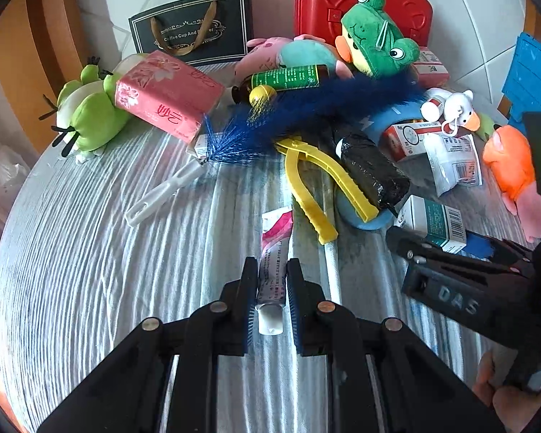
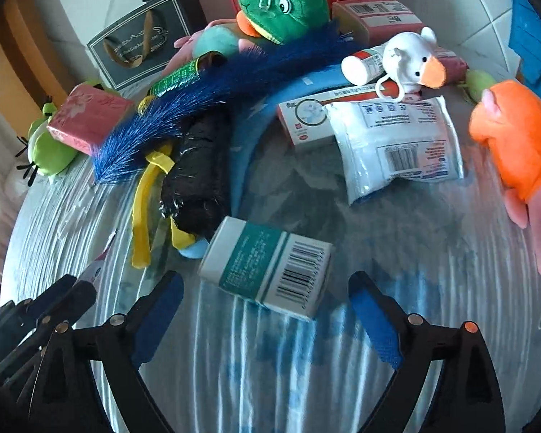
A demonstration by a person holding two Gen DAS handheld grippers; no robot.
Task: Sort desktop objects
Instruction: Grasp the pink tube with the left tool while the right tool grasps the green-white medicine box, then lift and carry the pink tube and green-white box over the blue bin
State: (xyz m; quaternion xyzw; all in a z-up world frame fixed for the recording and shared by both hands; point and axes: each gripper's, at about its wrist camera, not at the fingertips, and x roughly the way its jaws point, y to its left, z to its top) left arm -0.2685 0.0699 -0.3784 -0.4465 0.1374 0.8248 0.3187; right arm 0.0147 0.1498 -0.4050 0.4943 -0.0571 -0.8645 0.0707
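Left gripper (image 1: 272,281) is clamped on a small white-and-pink ointment tube (image 1: 273,256): pads squeeze the lower body near the white cap, crimped pink end points away toward the pile, tube lying along the finger line over the grey striped table (image 1: 108,252). Right gripper (image 2: 267,310) has jaws spread wide, nothing gripped; the white-and-teal medicine box (image 2: 267,265) with a barcode sits on the table just ahead of and between the fingertips, tilted, neither blue pad touching it. In the left wrist view the same box lies right at the right gripper's tips, just right of the yellow plastic tongs (image 1: 317,187) and the black wrapped roll (image 1: 371,166). Rest of the clutter is farther back: blue feather duster (image 1: 306,112), pink tissue pack (image 1: 166,93), frog-hat plush (image 1: 375,32) against a red case (image 1: 321,3), white duck keychain (image 2: 411,61), white pouch (image 2: 396,144), orange plush (image 2: 512,140) at the right edge.
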